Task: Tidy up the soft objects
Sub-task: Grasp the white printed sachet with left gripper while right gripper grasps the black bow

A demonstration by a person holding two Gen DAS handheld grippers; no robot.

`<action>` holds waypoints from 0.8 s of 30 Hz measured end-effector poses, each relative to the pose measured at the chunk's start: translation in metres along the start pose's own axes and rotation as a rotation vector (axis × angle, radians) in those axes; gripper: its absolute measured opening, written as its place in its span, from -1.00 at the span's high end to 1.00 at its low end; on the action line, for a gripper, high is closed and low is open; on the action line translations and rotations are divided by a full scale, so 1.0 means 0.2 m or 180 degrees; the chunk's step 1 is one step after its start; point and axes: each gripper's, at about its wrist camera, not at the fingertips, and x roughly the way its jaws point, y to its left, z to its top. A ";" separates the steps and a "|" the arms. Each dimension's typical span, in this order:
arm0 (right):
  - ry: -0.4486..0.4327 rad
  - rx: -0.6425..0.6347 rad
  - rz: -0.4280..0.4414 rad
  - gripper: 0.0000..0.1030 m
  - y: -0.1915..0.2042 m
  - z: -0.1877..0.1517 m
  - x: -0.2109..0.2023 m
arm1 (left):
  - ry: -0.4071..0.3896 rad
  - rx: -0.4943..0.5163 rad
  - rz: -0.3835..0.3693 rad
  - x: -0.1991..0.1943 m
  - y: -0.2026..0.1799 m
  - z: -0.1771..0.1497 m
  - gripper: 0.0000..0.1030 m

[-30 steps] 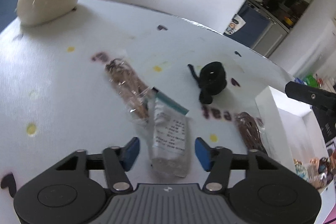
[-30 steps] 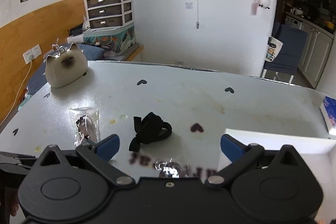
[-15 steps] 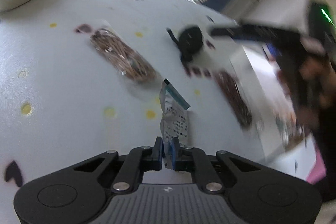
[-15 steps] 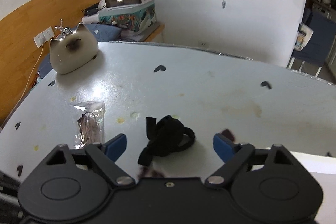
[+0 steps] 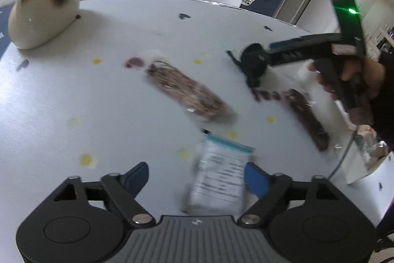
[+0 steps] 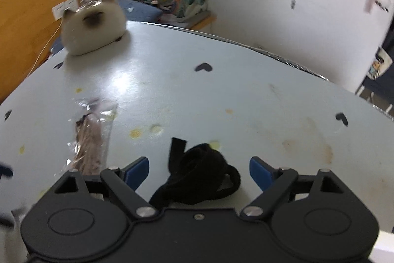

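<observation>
My left gripper (image 5: 197,176) is open; a small clear bag with a white label and teal strip (image 5: 219,179) lies blurred between its blue fingers, near the right one. A clear packet of brown strands (image 5: 187,93) lies further out, another (image 5: 307,120) to the right. My right gripper (image 6: 199,171) is open, its fingers on either side of a black fabric band (image 6: 199,176) on the table. In the left wrist view that gripper (image 5: 266,51) reaches the black band (image 5: 253,63). The brown packet also shows in the right wrist view (image 6: 90,139).
A cat-shaped white ornament (image 5: 41,16) stands at the table's far left, also seen in the right wrist view (image 6: 93,28). A white box (image 5: 362,164) with small items sits at the right edge. The white table (image 6: 221,90) has heart and yellow spots.
My left gripper was shut on the labelled bag half a second ago and has opened; the bag now lies loose between its fingers. My right gripper has moved forward around the black band.
</observation>
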 end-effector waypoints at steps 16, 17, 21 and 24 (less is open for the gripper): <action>0.0076 -0.1026 0.0055 -0.21 0.12 -0.07 0.02 | 0.0074 -0.0116 0.0287 0.12 -0.13 -0.14 -0.79; 0.0077 -0.1011 0.0064 -0.10 0.12 -0.08 0.02 | 0.0073 -0.0125 0.0319 0.12 -0.13 -0.14 -0.79; 0.0103 -0.0981 0.0093 0.31 0.12 -0.10 0.01 | 0.0089 -0.0100 0.0422 0.11 -0.10 -0.15 -0.79; 0.0097 -0.0886 0.0082 0.48 0.12 -0.12 0.00 | 0.0086 -0.0117 0.0392 0.10 -0.10 -0.15 -0.79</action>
